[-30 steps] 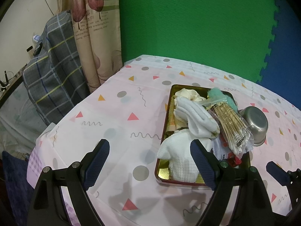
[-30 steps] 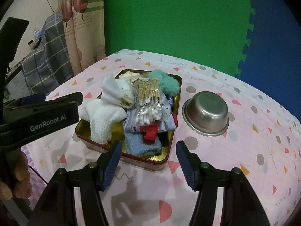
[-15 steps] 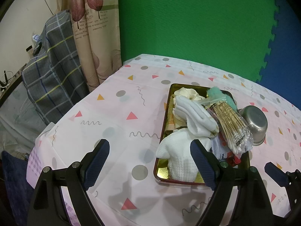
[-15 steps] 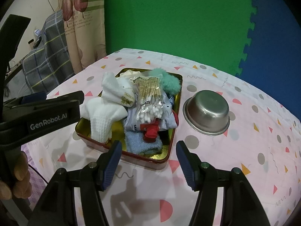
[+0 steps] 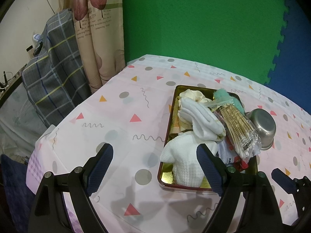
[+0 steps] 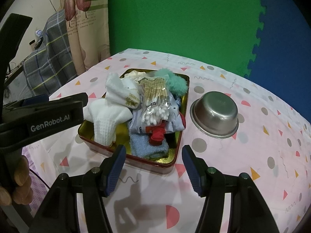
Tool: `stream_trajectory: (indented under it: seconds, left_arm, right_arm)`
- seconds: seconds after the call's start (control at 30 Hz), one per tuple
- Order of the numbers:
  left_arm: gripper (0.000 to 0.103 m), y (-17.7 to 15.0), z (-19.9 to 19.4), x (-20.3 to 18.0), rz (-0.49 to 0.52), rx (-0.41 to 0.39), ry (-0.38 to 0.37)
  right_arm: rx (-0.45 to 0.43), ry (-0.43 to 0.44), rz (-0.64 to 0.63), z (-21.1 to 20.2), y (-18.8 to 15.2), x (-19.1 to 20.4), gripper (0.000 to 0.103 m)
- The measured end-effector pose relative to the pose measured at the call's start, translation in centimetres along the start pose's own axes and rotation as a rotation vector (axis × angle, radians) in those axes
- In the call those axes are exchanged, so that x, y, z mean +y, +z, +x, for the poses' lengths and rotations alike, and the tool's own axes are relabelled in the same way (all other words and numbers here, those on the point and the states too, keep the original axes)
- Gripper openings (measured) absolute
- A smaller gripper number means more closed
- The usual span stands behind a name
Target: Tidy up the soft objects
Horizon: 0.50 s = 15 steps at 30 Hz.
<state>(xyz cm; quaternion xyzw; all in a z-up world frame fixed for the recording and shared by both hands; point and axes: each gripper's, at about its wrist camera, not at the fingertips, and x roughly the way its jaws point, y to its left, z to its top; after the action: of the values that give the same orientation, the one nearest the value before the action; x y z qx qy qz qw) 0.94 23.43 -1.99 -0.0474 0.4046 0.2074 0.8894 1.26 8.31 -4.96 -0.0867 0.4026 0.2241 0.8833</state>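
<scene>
We hold the left gripper [image 5: 154, 167] with jaws wide, empty, above the tablecloth [image 5: 120, 120] just left of the tin tray [image 5: 169, 124]. The right gripper [image 6: 153, 165] also has jaws wide, empty, at the tray's near edge. The tray holds a white knit cloth [image 6: 104, 124], white sock [image 6: 120, 94], cotton swab bag [image 6: 155, 102], blue towel [image 6: 147, 147], and teal pom-pom [image 6: 176, 82]. A steel bowl [image 6: 215, 112] sits upside down beside the tray.

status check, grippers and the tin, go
Left gripper and right gripper open, empty, short of the tin. Soft items piled inside, cotton swab bag on top. Steel bowl beside it.
</scene>
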Motion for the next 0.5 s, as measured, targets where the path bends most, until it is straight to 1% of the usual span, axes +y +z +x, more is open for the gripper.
stream_trajectory:
  seconds: [0.5]
  left_arm:
    - [0.085,-0.03,-0.26,-0.08,0.009,0.002,-0.029]
  right_arm:
    - [0.002,-0.002,-0.002,0.15,0.07,0.01,0.061]
